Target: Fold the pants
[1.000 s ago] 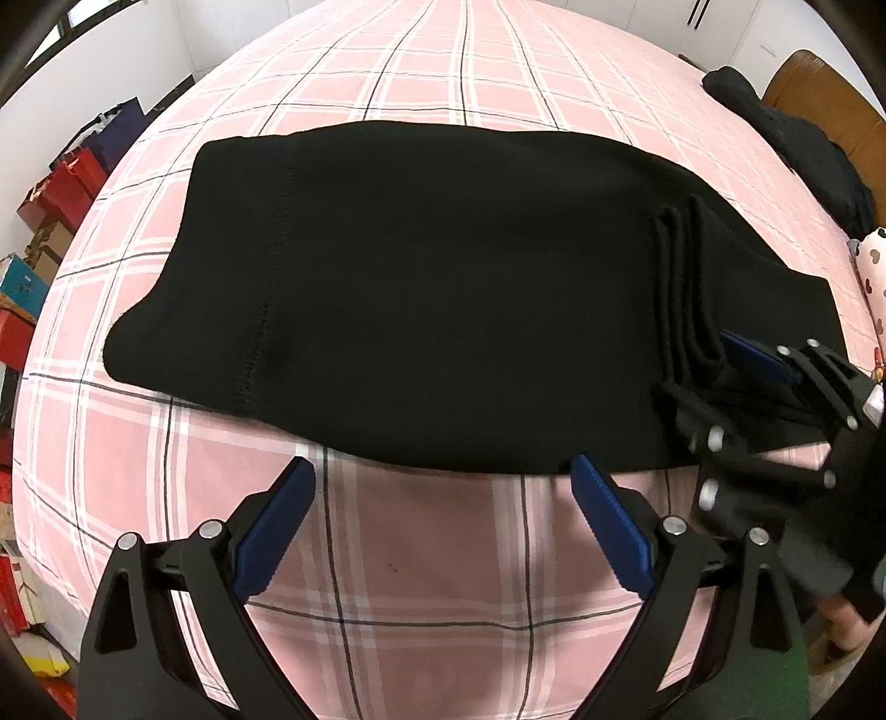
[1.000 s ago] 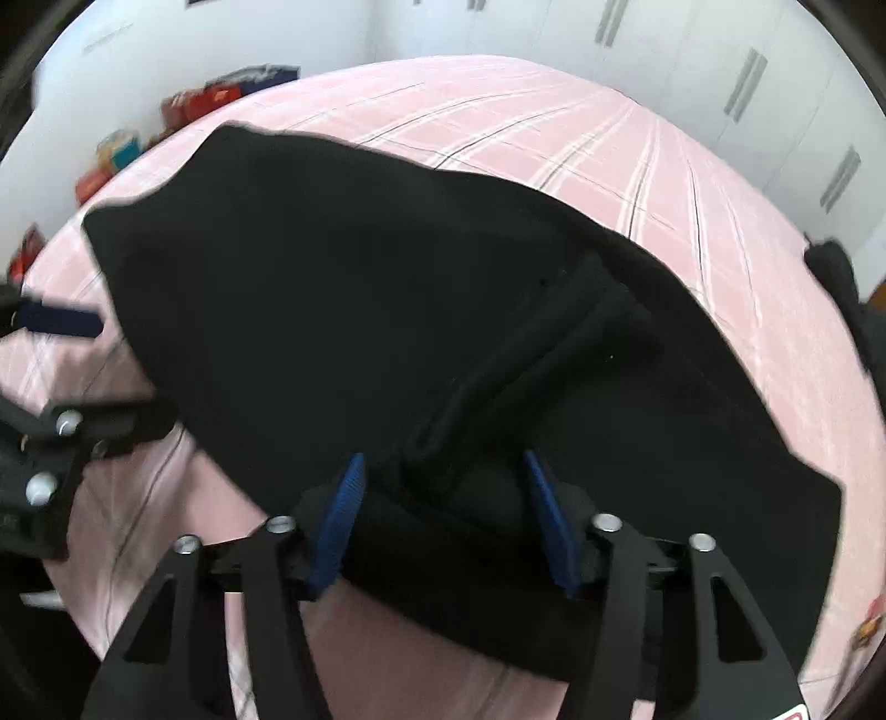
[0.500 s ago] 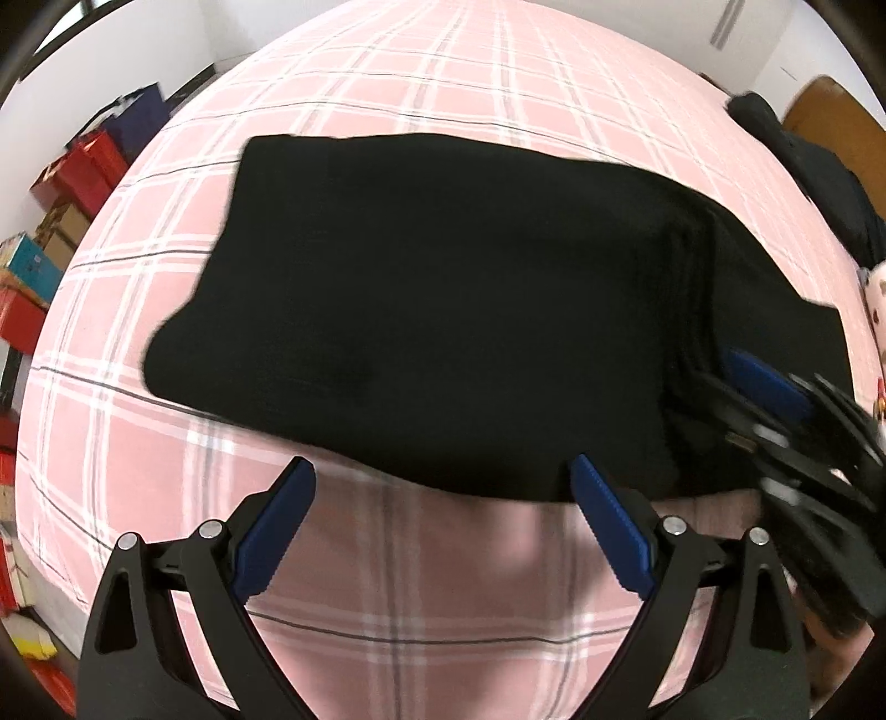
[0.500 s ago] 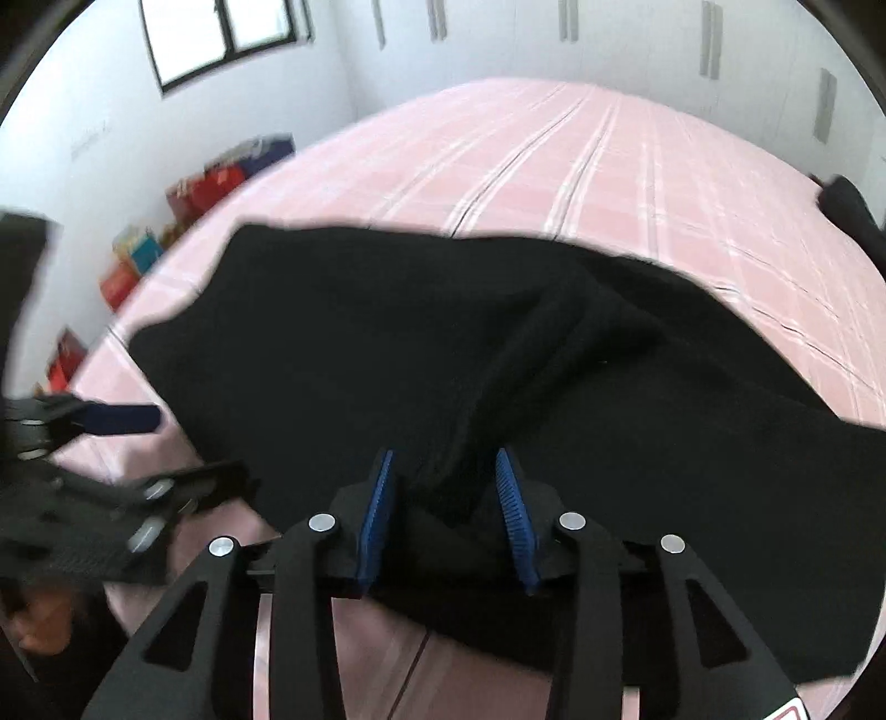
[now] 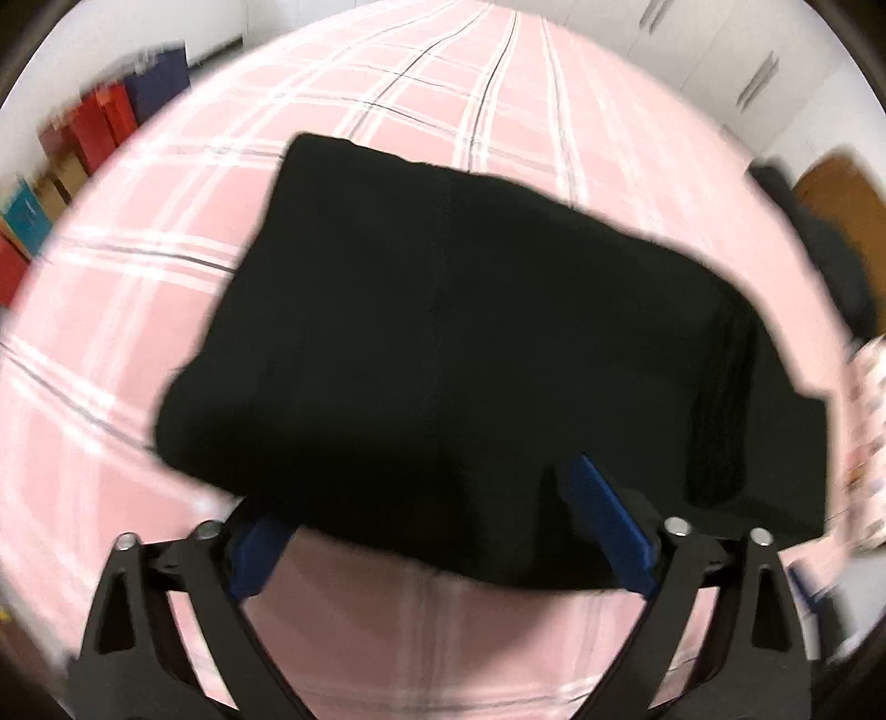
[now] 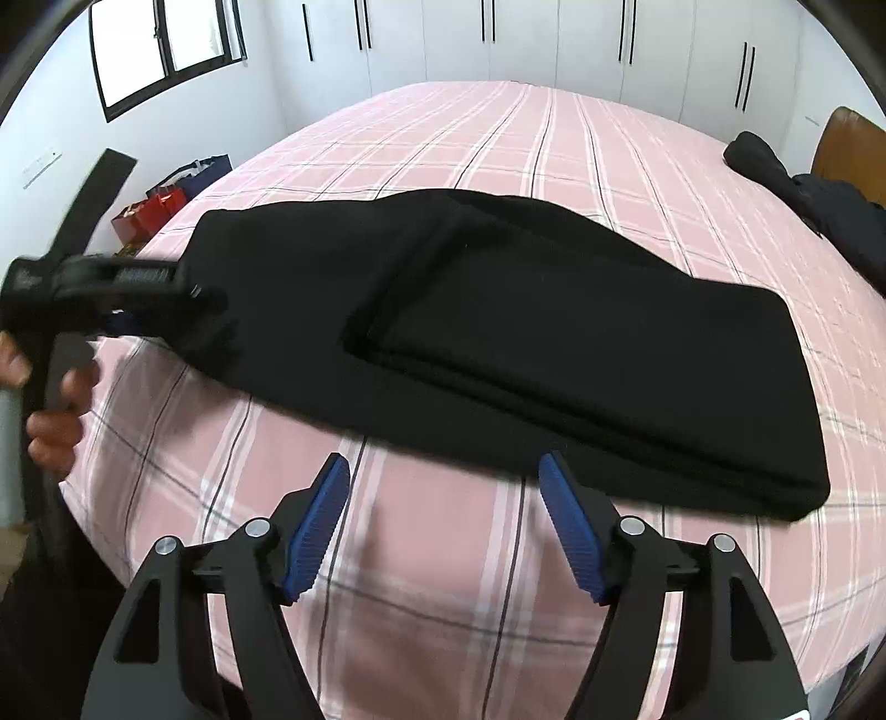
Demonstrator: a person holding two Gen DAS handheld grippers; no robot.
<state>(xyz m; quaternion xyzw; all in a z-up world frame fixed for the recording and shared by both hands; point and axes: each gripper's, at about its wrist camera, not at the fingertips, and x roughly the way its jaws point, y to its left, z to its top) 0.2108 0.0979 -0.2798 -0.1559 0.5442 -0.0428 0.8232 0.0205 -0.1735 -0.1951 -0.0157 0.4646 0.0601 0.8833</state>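
The black pants (image 6: 554,332) lie folded in layers on the pink plaid bed (image 6: 443,554). In the left wrist view the pants (image 5: 470,343) fill the middle, and my left gripper (image 5: 437,526) is open with its blue fingers around the near edge of the cloth. My right gripper (image 6: 443,515) is open and empty, just short of the near edge of the pants. In the right wrist view the left gripper (image 6: 138,310) shows at the pants' left end, held by a hand; its fingertips are hidden by the cloth.
A dark garment (image 6: 803,194) lies at the far right of the bed by a wooden headboard (image 6: 847,149). Red and blue bags (image 6: 166,194) stand on the floor at the left. White wardrobes (image 6: 498,39) line the far wall.
My right gripper has let go of the pants, opened and drawn back. My left gripper has moved forward so that its fingers reach the near edge of the cloth.
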